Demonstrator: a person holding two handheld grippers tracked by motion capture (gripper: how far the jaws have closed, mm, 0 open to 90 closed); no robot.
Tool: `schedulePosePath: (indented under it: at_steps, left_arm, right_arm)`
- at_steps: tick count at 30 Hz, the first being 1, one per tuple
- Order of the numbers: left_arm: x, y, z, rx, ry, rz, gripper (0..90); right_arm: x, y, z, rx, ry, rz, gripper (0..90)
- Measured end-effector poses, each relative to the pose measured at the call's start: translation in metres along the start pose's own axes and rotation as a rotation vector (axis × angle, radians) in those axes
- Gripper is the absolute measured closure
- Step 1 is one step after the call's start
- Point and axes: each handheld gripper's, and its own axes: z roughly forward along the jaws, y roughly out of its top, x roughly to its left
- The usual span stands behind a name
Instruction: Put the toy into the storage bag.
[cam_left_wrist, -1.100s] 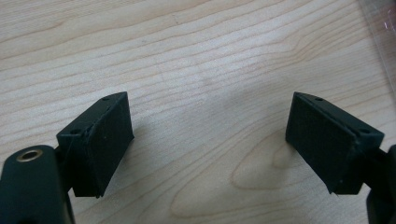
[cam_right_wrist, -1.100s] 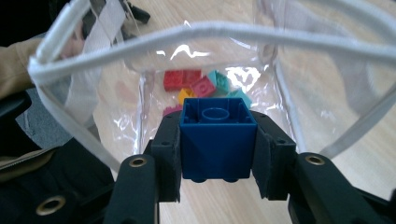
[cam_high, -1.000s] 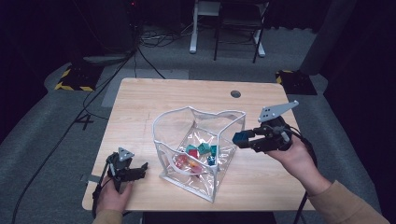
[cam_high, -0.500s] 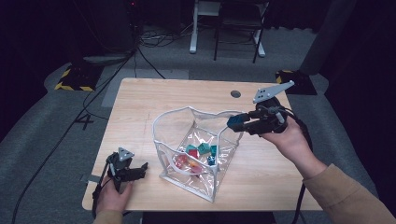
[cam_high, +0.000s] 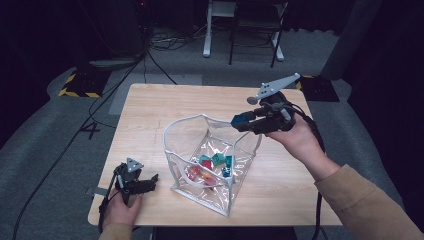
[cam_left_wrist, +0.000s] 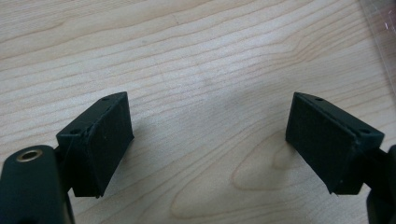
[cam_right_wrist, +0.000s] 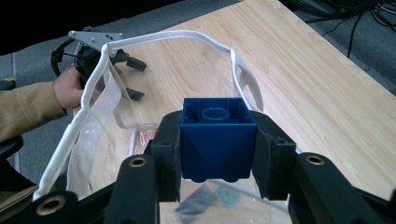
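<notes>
A clear plastic bag (cam_high: 185, 145) with a white rim (cam_right_wrist: 163, 37) stands open in the middle of the wooden table (cam_high: 150, 107). Inside lie several small bricks, teal (cam_high: 217, 159) and red (cam_high: 196, 173). My right gripper (cam_high: 241, 122) hovers at the bag's far right rim, shut on a blue brick (cam_right_wrist: 218, 135) whose hollow side faces the camera. The same brick (cam_high: 244, 118) shows at the jaw tips from above. My left gripper (cam_high: 150, 182) rests near the table's front left corner, open, with only bare wood between its pads (cam_left_wrist: 102, 140). A corner of the bag (cam_left_wrist: 384, 28) lies off to its right.
A small dark round spot (cam_high: 251, 100) marks the tabletop behind the bag. Beyond the table are grey floor, cables (cam_high: 160, 47) and the legs of a white stand (cam_high: 207, 30). Bare wood lies left and right of the bag.
My right gripper has risen and moved up-left in the high view, carrying the blue brick to the bag's far right rim. The left gripper has stayed in place.
</notes>
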Motion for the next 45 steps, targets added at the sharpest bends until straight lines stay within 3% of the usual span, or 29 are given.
schedulePosePath:
  at_steps: [10,17,29,39,45]
  left_arm:
    - [0.000,0.000,0.000,0.001,0.000,0.000,15.1]
    - [0.000,0.000,0.000,-0.001,0.000,-0.001,15.1]
    - [0.000,0.000,0.000,-0.001,0.002,0.000,15.1]
    - [0.000,0.000,0.000,0.000,0.000,0.000,15.1]
    - [0.000,0.000,0.000,0.000,0.000,0.000,15.1]
  right_arm:
    - [0.005,0.027,0.023,0.029,0.026,-0.022,58.7]
    - [0.011,0.046,0.052,0.068,0.047,-0.040,58.8]
    - [0.014,0.057,0.097,0.157,0.064,-0.052,58.7]
    - [0.010,0.047,0.133,0.278,0.069,-0.029,58.7]
    - [0.008,0.037,0.156,0.416,0.064,-0.011,58.7]
